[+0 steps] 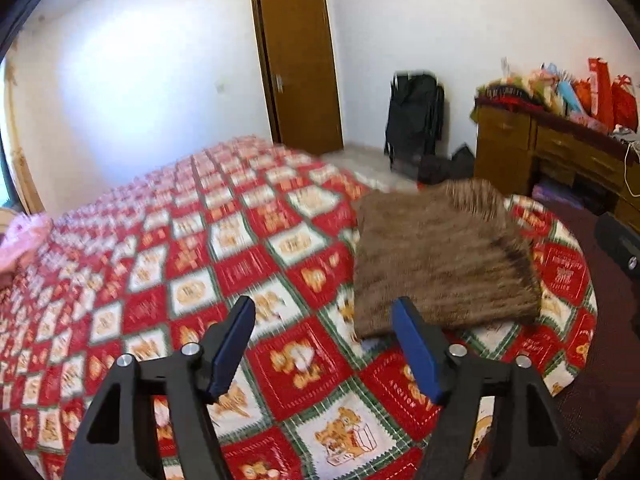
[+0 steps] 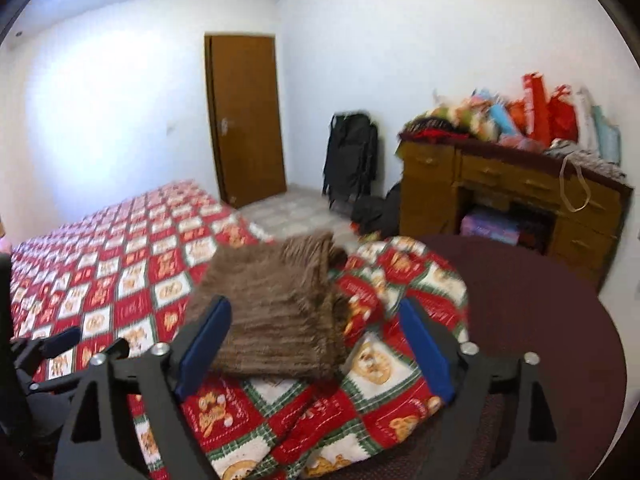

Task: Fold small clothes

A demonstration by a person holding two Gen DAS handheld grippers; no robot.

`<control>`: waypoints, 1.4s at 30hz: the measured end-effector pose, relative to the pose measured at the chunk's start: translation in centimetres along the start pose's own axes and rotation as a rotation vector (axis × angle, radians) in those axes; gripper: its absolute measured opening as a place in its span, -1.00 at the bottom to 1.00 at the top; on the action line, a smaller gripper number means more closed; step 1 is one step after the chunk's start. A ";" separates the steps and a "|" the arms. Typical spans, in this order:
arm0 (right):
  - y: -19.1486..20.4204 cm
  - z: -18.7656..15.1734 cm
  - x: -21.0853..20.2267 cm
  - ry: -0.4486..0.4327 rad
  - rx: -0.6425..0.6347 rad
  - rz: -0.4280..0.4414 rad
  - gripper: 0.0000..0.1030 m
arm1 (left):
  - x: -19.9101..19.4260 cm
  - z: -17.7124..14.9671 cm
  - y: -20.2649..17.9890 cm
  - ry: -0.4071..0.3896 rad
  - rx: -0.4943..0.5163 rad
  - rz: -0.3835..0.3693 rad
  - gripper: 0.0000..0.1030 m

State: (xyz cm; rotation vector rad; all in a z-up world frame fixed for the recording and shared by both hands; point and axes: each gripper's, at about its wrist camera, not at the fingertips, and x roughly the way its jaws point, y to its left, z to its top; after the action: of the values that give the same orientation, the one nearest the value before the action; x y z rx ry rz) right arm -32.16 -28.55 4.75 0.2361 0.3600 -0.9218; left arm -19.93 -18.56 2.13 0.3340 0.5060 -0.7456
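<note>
A brown striped knitted garment (image 1: 440,256) lies folded in a rough rectangle near the corner of the bed (image 1: 168,264), which has a red, white and green patterned cover. My left gripper (image 1: 324,312) is open and empty, above the cover just left of the garment's near edge. In the right wrist view the same garment (image 2: 276,312) lies ahead of my right gripper (image 2: 316,312), which is open and empty, raised above its near edge. The left gripper (image 2: 68,344) also shows at the left edge of that view.
The bed cover (image 2: 120,264) is rumpled at the near corner, over a dark maroon layer (image 2: 540,320). A wooden desk (image 2: 512,196) piled with bags stands at the right. A black bag (image 2: 352,160) leans on the wall beside a brown door (image 2: 248,116). Pink fabric (image 1: 20,240) lies far left.
</note>
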 end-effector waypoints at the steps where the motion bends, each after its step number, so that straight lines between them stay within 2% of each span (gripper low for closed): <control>1: -0.1 -0.1 -0.4 -0.021 0.007 -0.013 0.86 | -0.8 0.0 0.0 -0.030 0.000 0.003 0.42; 6: -0.5 0.4 -1.4 -0.072 0.046 -0.015 0.92 | -3.4 0.3 0.8 -0.098 -0.049 0.008 0.51; 10: -1.2 1.0 -2.2 -0.109 0.087 -0.027 0.93 | -5.2 0.7 1.2 -0.167 -0.055 0.047 0.54; 15: -1.4 1.5 -3.1 -0.154 0.098 -0.050 0.98 | -6.2 0.9 1.6 -0.200 -0.086 0.019 0.59; 20: -0.7 1.4 -3.4 -0.158 0.071 -0.043 1.00 | -6.3 0.7 0.9 -0.203 -0.038 0.037 0.60; 31: -0.9 1.3 -4.0 -0.187 0.075 -0.063 1.00 | -6.5 0.7 0.8 -0.198 -0.042 0.046 0.61; 42: -0.9 1.4 -3.7 -0.178 0.074 -0.061 1.00 | -6.6 0.8 0.7 -0.195 -0.036 0.042 0.61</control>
State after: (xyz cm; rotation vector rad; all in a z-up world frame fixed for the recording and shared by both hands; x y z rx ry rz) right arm -34.65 -26.89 7.47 0.2097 0.1696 -1.0097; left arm -23.27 -14.75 6.52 0.2346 0.3268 -0.7190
